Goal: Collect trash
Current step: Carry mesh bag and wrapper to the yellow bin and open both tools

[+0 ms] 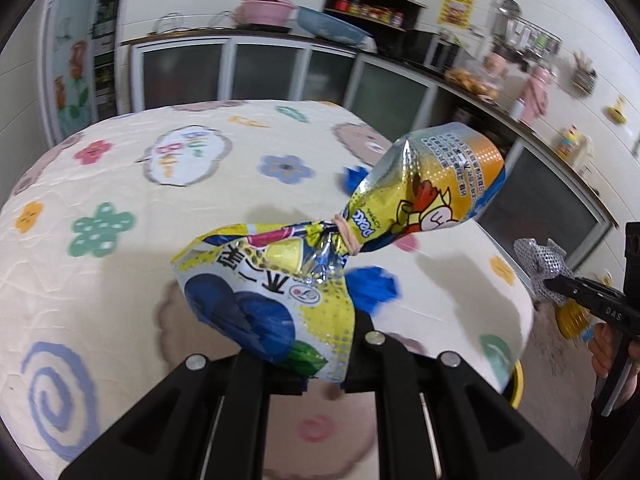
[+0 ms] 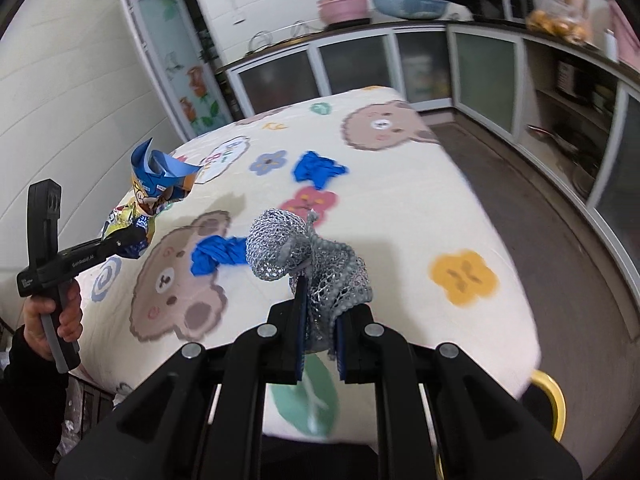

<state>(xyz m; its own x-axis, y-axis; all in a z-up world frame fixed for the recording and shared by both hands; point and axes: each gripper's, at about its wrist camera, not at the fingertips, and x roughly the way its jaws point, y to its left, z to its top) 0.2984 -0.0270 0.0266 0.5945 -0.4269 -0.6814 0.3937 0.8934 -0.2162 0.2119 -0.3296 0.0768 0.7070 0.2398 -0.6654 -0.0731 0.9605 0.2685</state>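
Clamped between the left gripper [image 1: 324, 364] jaws, a crinkled yellow-and-blue foil snack bag [image 1: 280, 280] is lifted above the cartoon-print tablecloth [image 1: 160, 220]. Right gripper [image 2: 318, 344] pinches a grey mesh wad [image 2: 304, 256]; two crumpled blue wrappers [image 2: 318, 170] lie beyond.

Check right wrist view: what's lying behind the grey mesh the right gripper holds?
A crumpled blue glove lies on the tablecloth behind the grey mesh, its right end covered by the mesh. Whatever else lies behind the mesh is hidden.

Both grippers [image 1: 324, 376] [image 2: 318, 344] clamped, raised
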